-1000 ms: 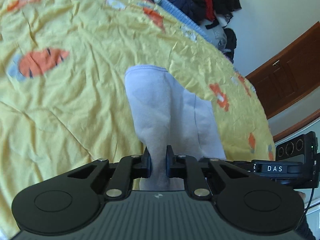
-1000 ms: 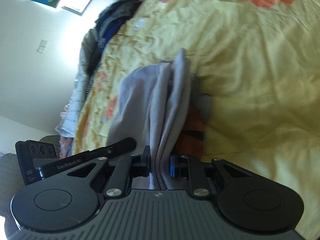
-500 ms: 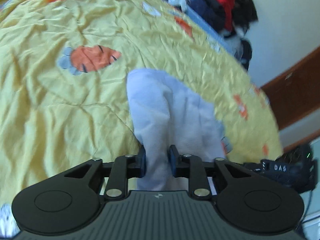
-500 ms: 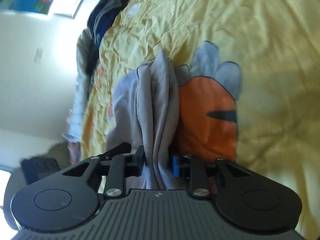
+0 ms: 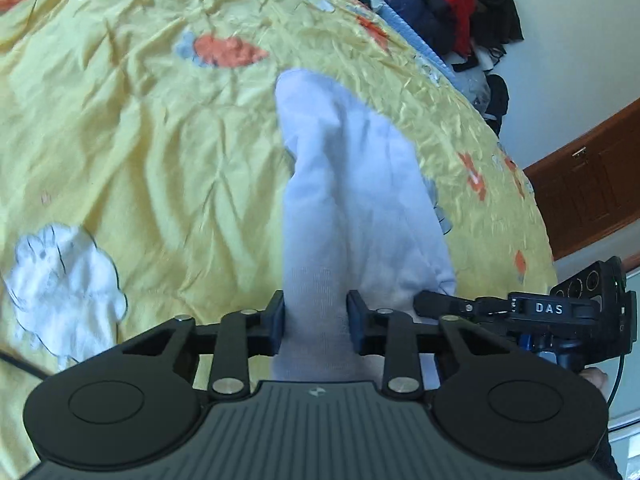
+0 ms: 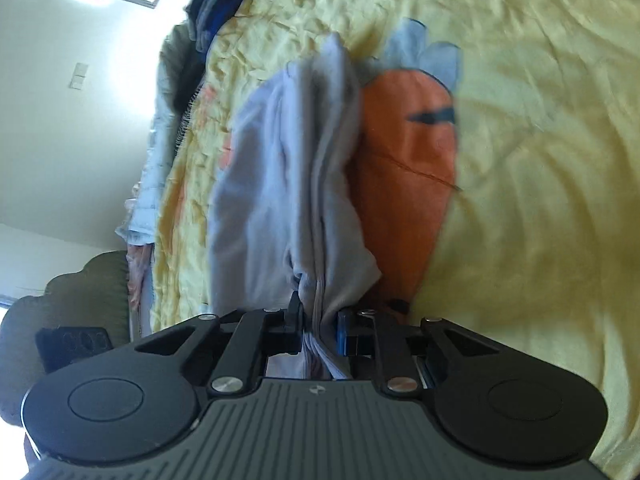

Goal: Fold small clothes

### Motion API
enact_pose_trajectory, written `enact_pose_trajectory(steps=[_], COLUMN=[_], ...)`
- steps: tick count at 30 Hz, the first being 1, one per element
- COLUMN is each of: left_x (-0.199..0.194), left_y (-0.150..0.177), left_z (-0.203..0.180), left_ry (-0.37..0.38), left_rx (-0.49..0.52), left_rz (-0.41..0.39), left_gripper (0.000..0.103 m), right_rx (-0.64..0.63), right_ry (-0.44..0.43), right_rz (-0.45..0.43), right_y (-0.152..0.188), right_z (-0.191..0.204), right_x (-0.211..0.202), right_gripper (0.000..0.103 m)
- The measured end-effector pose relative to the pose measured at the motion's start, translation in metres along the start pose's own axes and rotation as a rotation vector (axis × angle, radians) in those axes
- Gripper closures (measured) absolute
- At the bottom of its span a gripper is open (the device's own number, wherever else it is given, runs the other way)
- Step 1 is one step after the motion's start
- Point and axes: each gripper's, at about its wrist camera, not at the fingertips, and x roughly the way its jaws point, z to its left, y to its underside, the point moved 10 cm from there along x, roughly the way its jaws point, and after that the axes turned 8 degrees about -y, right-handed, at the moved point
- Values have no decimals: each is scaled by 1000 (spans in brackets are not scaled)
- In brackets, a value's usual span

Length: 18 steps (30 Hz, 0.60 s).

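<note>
A small pale lavender garment [image 5: 352,184] hangs between both grippers above the yellow bedspread [image 5: 140,152]. My left gripper [image 5: 316,320] is shut on one bunched edge of it. My right gripper [image 6: 320,328] is shut on the other edge, where the garment [image 6: 288,184] gathers in folds. The right gripper's body [image 5: 560,312] shows at the right of the left wrist view, close beside the left one.
The bedspread has orange carrot prints [image 6: 404,168] and a white rabbit print [image 5: 60,284]. A pile of dark and red clothes [image 5: 440,4] lies at the bed's far end. A brown wooden cabinet [image 5: 592,184] stands at the right. A green chair [image 6: 80,292] stands beside the bed.
Both grippers have carried the garment across the bedspread; the carrot print now lies right beside the cloth in the right view, and a rabbit print has come into the left view.
</note>
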Motion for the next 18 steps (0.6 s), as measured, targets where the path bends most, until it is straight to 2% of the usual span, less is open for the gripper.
enact_pose_trajectory(steps=[2,4,6,7,8,9,10,13,15,17,18], left_x=[-1,13,13,11,6,-1,-13,-46,-51,-35,-21], left_y=[3,14,17,18,19,19,18,18,23,34,38], left_z=[-3,0,-1,-1,0,1,0,-24,-55,-81,-86], left_ry=[-11,-55,-57,-58,-67,-87,-117,-205,-197,-189,-210], left_rx=[37,60,61,51,43,47,76,288,451,606,639], left_rz=[5,26,-27,-33,-39,-61,-116,-301,-387,-414,-391], left_gripper=[73,70,67,60,54,42,39,39,39,36,36], right_rx=[-20,-19,12,26,49,63,56,10,-12,-37,-50], right_ry=[-6,23,55,41,27,12,-7,-20,-59,-115,-141], right_rz=[-10,-5,-6,-24,-32,-44,-72,-169,-205,-186,-158], right_y=[0,3,9,10,12,13,10,-8,-28,-46,-56], right_z=[7,-1,-16,-18,-18,-16,-13,4,22,45,56], right_x=[-7,-8,-5,-7,-10,-14,-23,-47,-48,-32,-18], right_gripper=[84,84,78,75,66,63,57,55,55,46,41])
